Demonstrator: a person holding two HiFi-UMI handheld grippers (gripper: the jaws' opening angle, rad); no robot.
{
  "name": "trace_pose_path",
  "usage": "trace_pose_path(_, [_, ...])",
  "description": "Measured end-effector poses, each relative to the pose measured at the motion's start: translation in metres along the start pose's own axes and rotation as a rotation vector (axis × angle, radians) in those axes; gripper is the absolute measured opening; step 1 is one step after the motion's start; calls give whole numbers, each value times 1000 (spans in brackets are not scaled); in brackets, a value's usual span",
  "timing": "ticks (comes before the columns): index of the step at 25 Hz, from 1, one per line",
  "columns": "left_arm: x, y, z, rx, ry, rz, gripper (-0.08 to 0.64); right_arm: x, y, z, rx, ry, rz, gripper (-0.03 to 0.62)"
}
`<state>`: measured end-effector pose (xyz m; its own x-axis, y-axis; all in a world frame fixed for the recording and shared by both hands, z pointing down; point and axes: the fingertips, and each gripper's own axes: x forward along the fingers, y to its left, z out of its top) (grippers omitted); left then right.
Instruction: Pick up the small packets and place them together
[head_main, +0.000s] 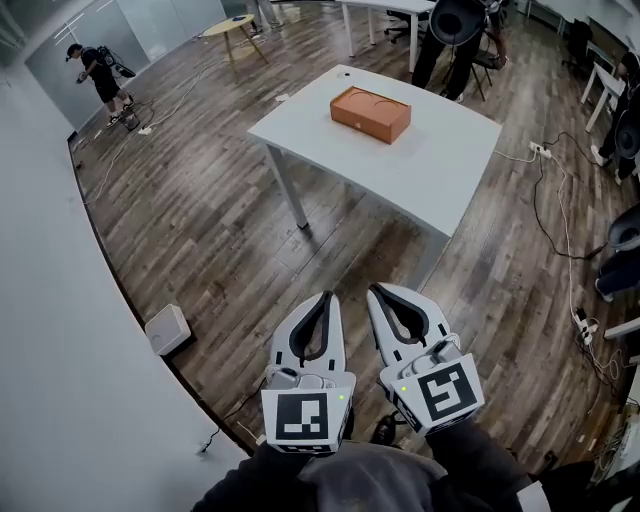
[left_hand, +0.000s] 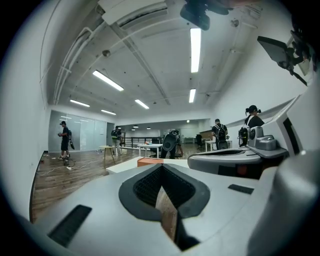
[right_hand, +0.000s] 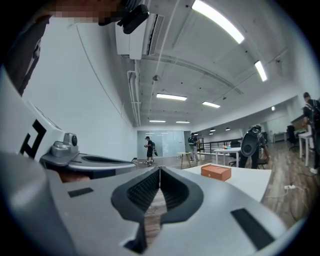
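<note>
Grippers shut and empty, short of the table

Both grippers sit side by side low in the head view, over the wooden floor (head_main: 200, 220) and well apart from the white table (head_main: 440, 160) ahead of them. The left gripper (head_main: 325, 298) has its jaws closed tip to tip. Its own view shows the dark ribbed pads (left_hand: 145, 187) meeting at the front, with only floor seen through the gap behind them and nothing held. The right gripper (head_main: 376, 291) is closed the same way: its pads (right_hand: 145, 190) touch along the front edge and grip nothing. Each gripper carries its marker cube at the rear, the left cube (head_main: 305, 418) and the right cube (head_main: 445, 392), just above the person's dark sleeves.

An orange box (head_main: 371, 113) lies flat on the table, nearer its far edge. Where the small packets are cannot be told from any view. A small white box (head_main: 167, 329) stands on the floor against the white wall (head_main: 60, 350) at the left, and a person (head_main: 100, 75) stands far off by the glass partition
</note>
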<state>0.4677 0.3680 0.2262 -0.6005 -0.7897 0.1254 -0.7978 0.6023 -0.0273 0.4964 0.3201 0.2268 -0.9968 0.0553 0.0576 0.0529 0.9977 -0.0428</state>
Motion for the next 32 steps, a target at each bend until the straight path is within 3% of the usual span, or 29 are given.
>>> trace_pose_path(7, [38,59,2,-12,10,9,-3,70,2,0,2,26,6,5])
trace_pose_path(16, [62,111,19,-25,-31,-9,-3,126,17,38,-60,-12,-3,5])
trace_pose_path(23, [83,117,22,-20,-33,-25,-3,145,4,44,-74,-24,-15,5])
trace_pose_path(32, [145,116,15,-14,-5,12,-3,177,-54,27,-50,-7,3,5])
